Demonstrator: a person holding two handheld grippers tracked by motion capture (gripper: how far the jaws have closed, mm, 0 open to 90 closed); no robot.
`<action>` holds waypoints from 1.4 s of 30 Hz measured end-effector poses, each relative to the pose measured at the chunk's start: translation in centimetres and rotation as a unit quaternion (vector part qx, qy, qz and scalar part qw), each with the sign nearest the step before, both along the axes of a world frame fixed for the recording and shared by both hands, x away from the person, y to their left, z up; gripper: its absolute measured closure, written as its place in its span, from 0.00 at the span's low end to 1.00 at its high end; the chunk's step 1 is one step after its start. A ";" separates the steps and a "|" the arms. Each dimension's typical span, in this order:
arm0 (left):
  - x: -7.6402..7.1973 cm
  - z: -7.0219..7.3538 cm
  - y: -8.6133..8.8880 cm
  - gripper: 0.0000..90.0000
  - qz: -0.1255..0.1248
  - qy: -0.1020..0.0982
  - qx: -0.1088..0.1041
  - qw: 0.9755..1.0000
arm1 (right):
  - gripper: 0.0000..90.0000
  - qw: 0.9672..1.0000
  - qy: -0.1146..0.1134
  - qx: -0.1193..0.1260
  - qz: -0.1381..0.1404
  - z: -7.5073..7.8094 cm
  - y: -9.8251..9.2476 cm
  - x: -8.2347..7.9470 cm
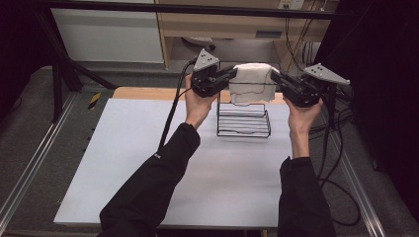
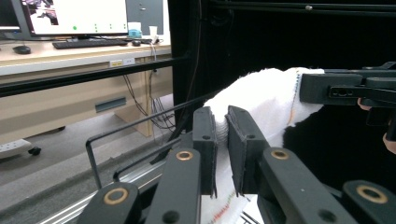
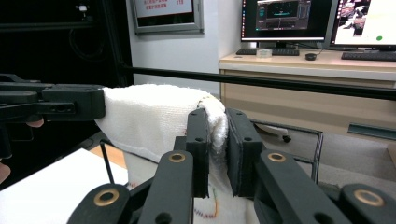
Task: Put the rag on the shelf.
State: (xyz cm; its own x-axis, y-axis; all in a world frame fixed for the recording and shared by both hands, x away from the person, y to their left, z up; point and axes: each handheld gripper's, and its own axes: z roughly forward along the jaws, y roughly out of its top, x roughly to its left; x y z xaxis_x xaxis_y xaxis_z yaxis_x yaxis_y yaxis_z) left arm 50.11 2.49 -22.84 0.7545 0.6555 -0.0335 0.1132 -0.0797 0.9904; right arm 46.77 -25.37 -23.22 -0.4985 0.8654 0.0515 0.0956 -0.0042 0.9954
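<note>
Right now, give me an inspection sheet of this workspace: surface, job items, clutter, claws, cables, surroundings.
Surface: white table top, bare in front.
Job's things: white towel held stretched above the black wire rack.
Clutter: nothing seen.
Grippers: left claw shut on one towel end, right claw shut on the other.
Cables: black cables trail from both claws across the table and off its right edge.
Surroundings: wooden desk with monitors and keyboards behind; dark curtain at the sides.
</note>
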 end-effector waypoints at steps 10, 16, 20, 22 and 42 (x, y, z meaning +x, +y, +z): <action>-1.2 -0.8 0.0 0.86 -0.013 0.010 0.017 1.000 | 0.89 1.000 0.005 -0.011 0.003 -0.9 -0.1 -1.0; -1.9 -1.2 -0.1 0.83 -0.016 0.013 0.034 0.999 | 0.89 1.000 0.007 -0.020 0.008 -1.6 -0.2 -1.6; -2.1 -1.0 0.2 0.80 -0.016 0.014 0.046 0.999 | 0.89 1.000 0.005 -0.020 0.013 -2.1 -0.3 -1.7; -2.3 -0.5 0.6 0.78 -0.010 0.013 0.049 0.999 | 0.89 1.000 0.005 -0.020 0.014 -2.3 -0.4 -1.7; -0.3 1.4 -1.1 0.98 0.013 0.076 0.047 0.996 | 0.89 0.999 0.003 -0.030 0.024 -3.1 -0.6 -2.0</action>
